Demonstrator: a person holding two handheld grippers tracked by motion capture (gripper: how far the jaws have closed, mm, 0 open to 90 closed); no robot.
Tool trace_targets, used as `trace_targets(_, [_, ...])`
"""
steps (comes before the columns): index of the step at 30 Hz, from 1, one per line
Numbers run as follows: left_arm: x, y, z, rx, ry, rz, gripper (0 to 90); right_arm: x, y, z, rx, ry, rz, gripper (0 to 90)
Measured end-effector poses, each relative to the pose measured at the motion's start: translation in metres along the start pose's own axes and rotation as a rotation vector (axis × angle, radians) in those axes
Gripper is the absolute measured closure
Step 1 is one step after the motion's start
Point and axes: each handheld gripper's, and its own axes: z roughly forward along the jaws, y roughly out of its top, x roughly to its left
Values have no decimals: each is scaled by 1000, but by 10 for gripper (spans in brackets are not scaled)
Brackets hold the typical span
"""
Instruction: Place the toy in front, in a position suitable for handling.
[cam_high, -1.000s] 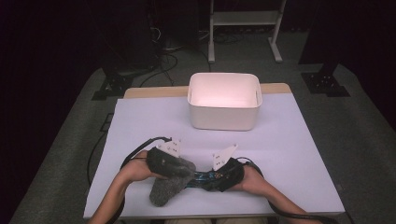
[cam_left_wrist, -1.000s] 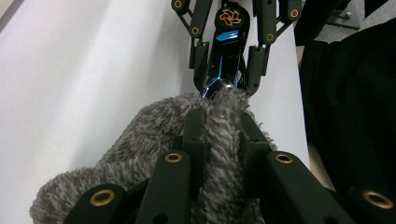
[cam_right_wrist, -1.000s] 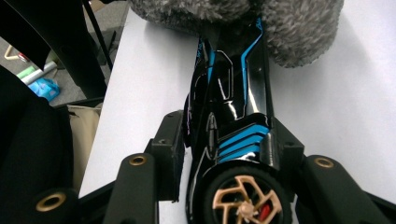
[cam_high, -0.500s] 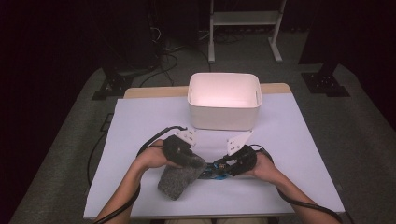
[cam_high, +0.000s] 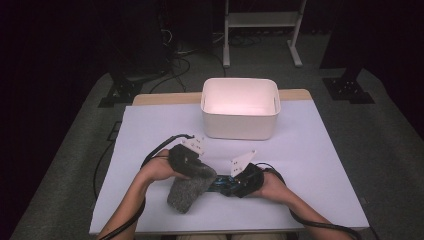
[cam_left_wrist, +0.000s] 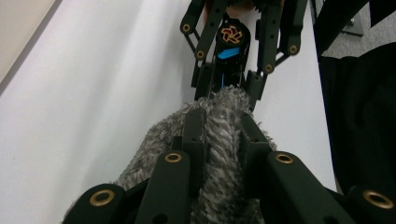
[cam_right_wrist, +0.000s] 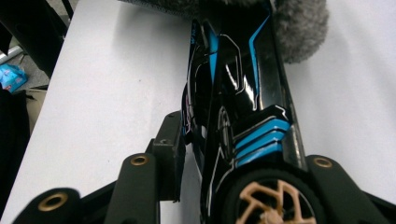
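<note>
Mid-wipe near the table's (cam_high: 150, 130) front edge: left gripper (cam_left_wrist: 219, 128) clamped on grey furry cloth (cam_high: 187, 190), right gripper (cam_right_wrist: 224, 135) grasping black-and-blue toy car (cam_right_wrist: 238, 93), jaws just reopening; next, probably steadying car for rubbing

Bare forearms; black tools (cam_high: 212, 175) with brass-ringed screws, white perforated top plates, and trailing black cables.
</note>
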Motion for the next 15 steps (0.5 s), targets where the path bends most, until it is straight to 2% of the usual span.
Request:
trace_targets(5, [1,0,0,-12,2,-6,772,-3,0,-3,5,9,-17,563])
trace_targets(7, [2,2,0,-19,4,-4,772,-6,-3,-8,8,-8,-23,563])
trace_targets(10, [6,8,-1,-31,14,-12,772,-13,-8,-17,-6,-13,-6,562])
trace_targets(12, [9,14,2,-12,22,-3,772,-14,-12,-17,14,-25,-6,559])
trace_targets(15, [10,19,11,16,19,-1,772,-12,-15,-17,-7,-28,13,537])
